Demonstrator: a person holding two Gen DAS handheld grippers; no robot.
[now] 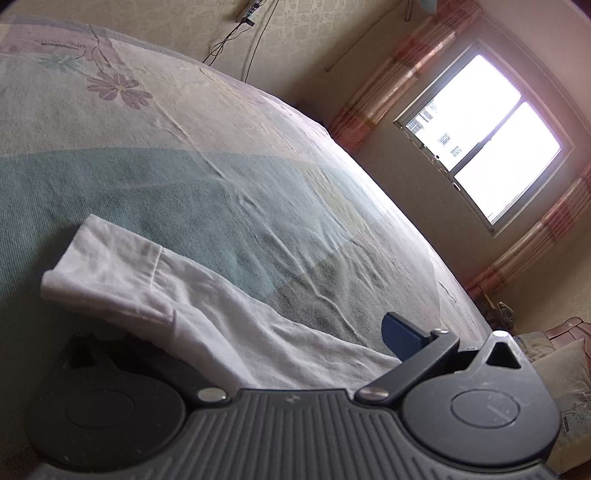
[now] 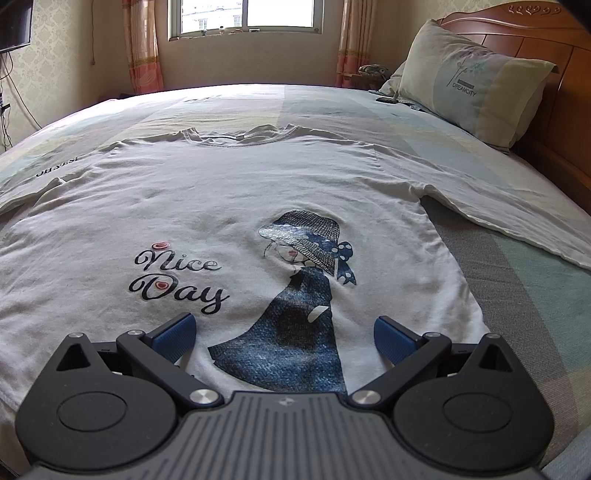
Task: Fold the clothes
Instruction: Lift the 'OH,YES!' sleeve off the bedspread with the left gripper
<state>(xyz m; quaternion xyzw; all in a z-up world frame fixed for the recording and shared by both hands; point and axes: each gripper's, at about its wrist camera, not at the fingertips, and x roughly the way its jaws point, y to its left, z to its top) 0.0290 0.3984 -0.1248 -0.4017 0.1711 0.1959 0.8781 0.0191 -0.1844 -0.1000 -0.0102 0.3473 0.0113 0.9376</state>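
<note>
A white T-shirt [image 2: 229, 192] lies face up and spread flat on the bed, printed with "Nice Day" and a girl in a blue dress and hat. Both sleeves stretch out sideways. My right gripper [image 2: 284, 332] stands open just above the shirt's lower hem, its blue fingers on either side of the printed dress. In the left wrist view a white sleeve [image 1: 155, 280] runs across my left gripper [image 1: 284, 332]. The jaws are wide apart; the sleeve covers the left finger, and only the right blue finger [image 1: 400, 338] shows.
The bed [image 1: 221, 155] carries a pastel patchwork sheet with flower prints. A pillow [image 2: 469, 77] leans on the wooden headboard [image 2: 546, 48] at the right. Beyond the bed's far edge are a window [image 2: 245, 16] with pink curtains and wall cables [image 1: 236, 33].
</note>
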